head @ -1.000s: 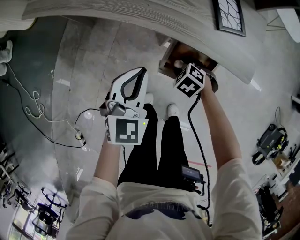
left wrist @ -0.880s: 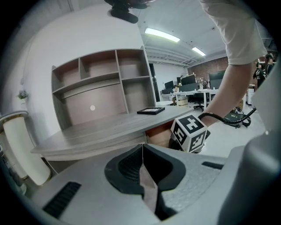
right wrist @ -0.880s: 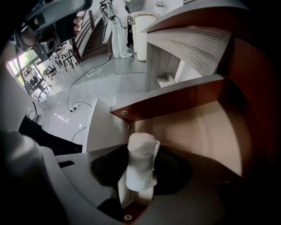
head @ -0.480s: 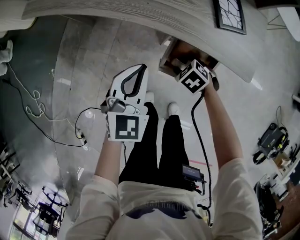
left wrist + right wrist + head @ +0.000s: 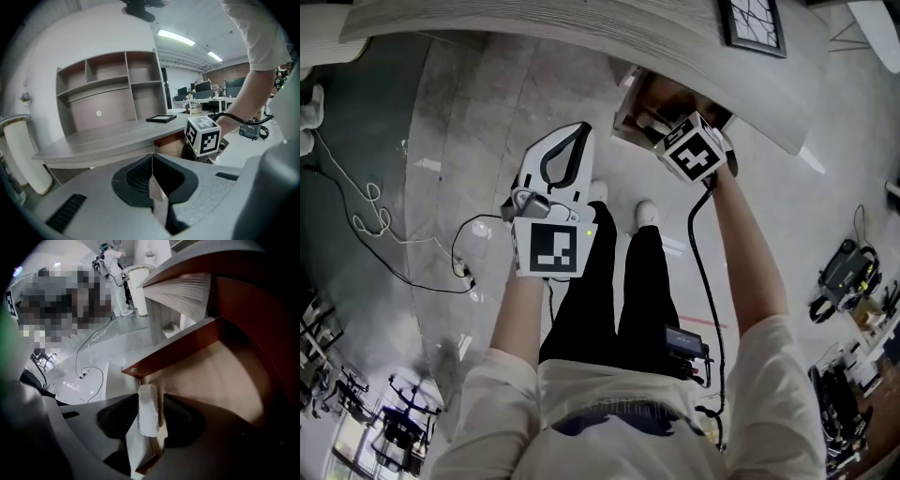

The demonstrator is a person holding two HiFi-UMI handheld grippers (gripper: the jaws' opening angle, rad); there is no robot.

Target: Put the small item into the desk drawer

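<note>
Cream short-sleeved shirt (image 5: 581, 405); black trousers (image 5: 628, 300); white shoes (image 5: 645, 216).

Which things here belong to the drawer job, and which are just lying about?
Job: small white item between the closing jaws of the right gripper; open desk drawer.
Lying about: picture frame; floor cables; shelf unit.

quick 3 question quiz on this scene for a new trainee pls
1. Multiple choice: what stands between the jaws of the right gripper? A a small white item, B a pen, C nothing.
2. True or false: the desk drawer is shut.
3. Fill in: the jaws of the left gripper are ____, with nothing between them.

Key:
1. A. The small white item stands between the jaws, which are closing.
2. False. The drawer is open.
3. Together.
</note>
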